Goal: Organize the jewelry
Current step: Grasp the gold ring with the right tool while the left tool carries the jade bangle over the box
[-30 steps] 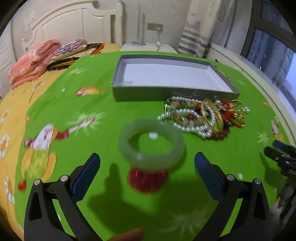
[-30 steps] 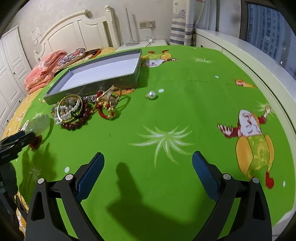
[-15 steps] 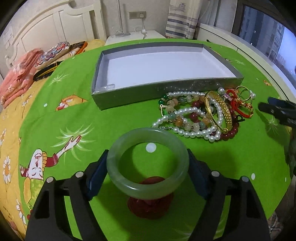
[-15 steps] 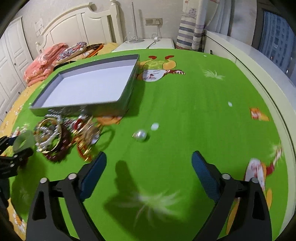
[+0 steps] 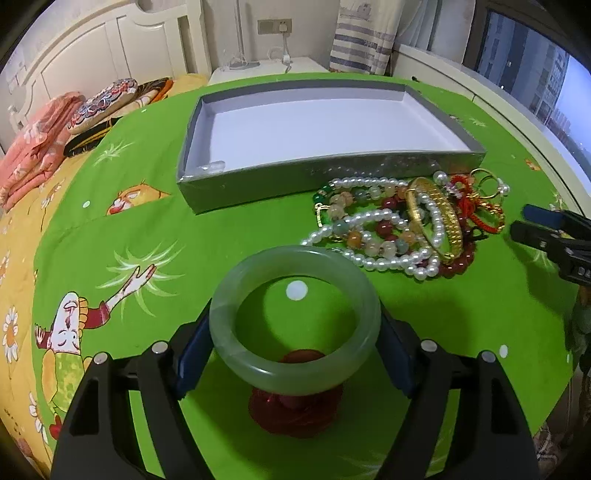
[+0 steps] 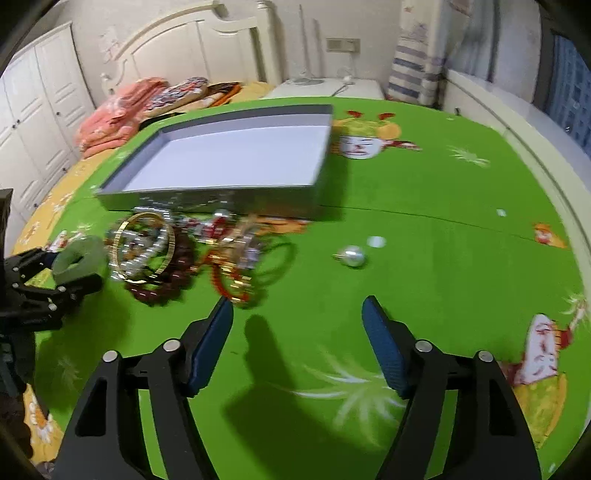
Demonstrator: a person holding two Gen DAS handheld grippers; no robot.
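While the right gripper (image 6: 297, 325) gapes empty, the left gripper (image 5: 295, 347) clamps a translucent pale-green jade bangle (image 5: 295, 363)

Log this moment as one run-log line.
left gripper: shut on jade bangle | right gripper: open, empty | gray box: empty | jewelry pile: beside box | next: bangle to box

White headboard (image 5: 110, 55), striped curtain (image 5: 364, 35), dark window (image 5: 524, 62).
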